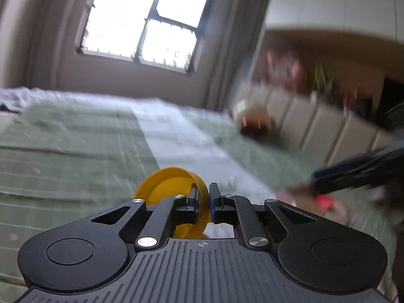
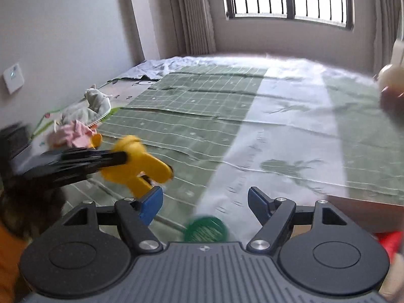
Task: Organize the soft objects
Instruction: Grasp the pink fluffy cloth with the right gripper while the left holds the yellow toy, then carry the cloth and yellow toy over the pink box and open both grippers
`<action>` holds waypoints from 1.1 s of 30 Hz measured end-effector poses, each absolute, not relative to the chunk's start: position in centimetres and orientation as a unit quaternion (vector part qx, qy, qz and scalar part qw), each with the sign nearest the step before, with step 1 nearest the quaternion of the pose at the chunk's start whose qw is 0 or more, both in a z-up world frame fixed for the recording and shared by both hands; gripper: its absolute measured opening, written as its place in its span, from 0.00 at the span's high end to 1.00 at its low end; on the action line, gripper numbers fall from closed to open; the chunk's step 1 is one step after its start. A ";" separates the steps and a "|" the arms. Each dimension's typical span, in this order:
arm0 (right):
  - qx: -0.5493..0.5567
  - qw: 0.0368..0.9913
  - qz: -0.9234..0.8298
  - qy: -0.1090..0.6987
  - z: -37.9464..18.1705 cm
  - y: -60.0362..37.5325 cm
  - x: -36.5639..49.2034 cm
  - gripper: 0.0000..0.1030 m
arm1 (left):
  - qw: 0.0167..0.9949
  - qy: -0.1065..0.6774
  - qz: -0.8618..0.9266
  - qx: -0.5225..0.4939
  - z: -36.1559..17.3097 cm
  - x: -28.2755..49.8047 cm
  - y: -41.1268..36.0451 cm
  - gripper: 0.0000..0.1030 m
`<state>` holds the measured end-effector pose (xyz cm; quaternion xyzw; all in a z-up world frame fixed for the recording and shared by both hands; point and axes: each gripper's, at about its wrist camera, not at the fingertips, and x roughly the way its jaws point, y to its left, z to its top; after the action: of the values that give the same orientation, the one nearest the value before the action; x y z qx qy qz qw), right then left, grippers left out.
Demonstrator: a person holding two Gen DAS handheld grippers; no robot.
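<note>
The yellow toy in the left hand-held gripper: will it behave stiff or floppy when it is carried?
The yellow toy probably keeps its shape: its limbs stick out instead of drooping. The left hand-held gripper pinches only one thin edge, so it may swing or slip. It looks hollow, likely light.

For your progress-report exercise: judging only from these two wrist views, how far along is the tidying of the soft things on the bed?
Done: nothing clearly sorted yet. In hand: the left hand-held gripper is shut on a yellow toy, lifted above the green bedspread; the right hand-held gripper is open and empty. Left: the pink cloth and grey cloth still lie heaped at the bed's edge, and a green mesh item lies below the right one.
</note>
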<state>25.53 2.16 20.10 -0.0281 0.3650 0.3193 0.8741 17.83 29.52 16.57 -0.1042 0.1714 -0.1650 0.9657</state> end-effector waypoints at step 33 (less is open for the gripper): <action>0.003 0.920 0.263 0.291 27.4 -8.7 27.9 0.91 | 0.972 0.120 -0.169 -0.108 23.9 18.5 21.7 0.90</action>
<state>27.88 -8.70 27.36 0.0027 0.2909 0.2634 0.9198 18.51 21.67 23.93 -0.1079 0.1203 -0.1686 0.9723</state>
